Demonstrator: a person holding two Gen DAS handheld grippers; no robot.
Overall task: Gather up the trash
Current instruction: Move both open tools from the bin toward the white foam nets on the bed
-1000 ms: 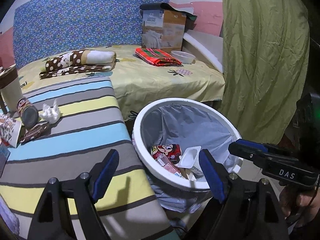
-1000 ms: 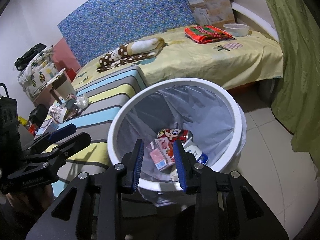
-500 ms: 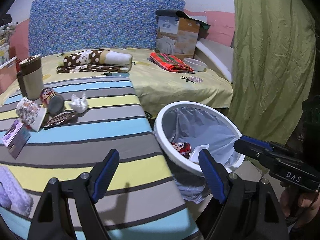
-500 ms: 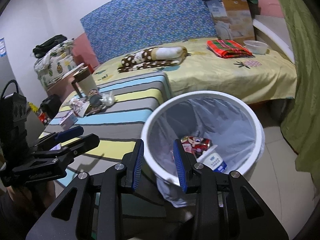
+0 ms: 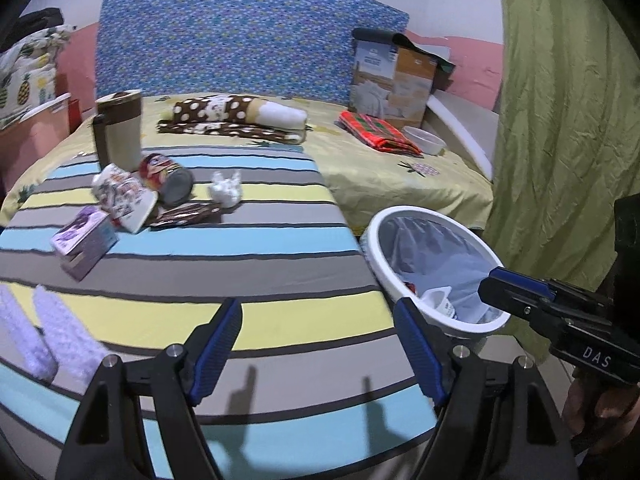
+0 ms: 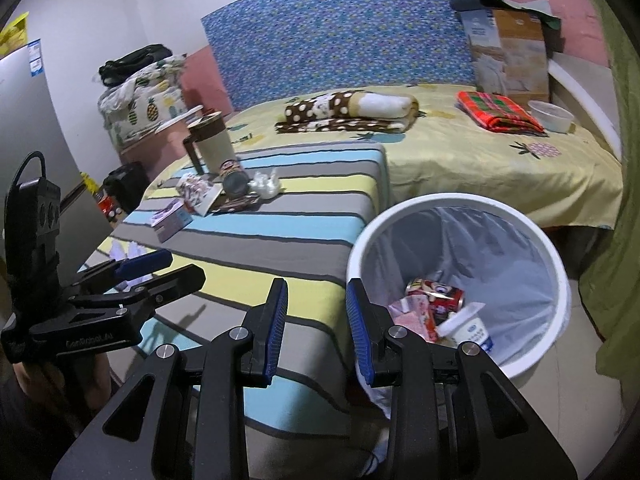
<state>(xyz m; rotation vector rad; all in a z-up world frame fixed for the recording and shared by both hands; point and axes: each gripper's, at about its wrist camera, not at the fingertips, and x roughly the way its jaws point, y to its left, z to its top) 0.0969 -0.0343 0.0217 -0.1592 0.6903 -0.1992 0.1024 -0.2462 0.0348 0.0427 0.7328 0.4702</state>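
Note:
Litter lies in a cluster on the striped blanket (image 5: 248,240): a tipped can (image 5: 168,178), a crumpled tissue (image 5: 226,192), a brown wrapper (image 5: 186,214), a printed carton (image 5: 124,200) and a purple box (image 5: 84,242). My left gripper (image 5: 318,320) hovers over the blanket's near stripes, well short of that litter. Its jaws are closing with nothing between them. The white lined bin (image 6: 400,212) holds a red can (image 6: 440,294), a yogurt cup (image 6: 468,326) and a pink carton (image 6: 416,312). My right gripper (image 6: 317,292) stands open and empty beside the bin's left rim.
A tall lidded cup (image 5: 118,132) stands behind the litter. On the yellow sheet lie a dotted rolled blanket (image 5: 240,114), a plaid cloth (image 5: 376,138), a white bowl (image 5: 426,144) and a cardboard box (image 5: 394,80). A green curtain (image 5: 560,120) hangs at the right.
Both views have swung left from the bin toward the striped blanket. The bin now sits at the right and the litter cluster is nearer the middle. The left jaws have narrowed slightly.

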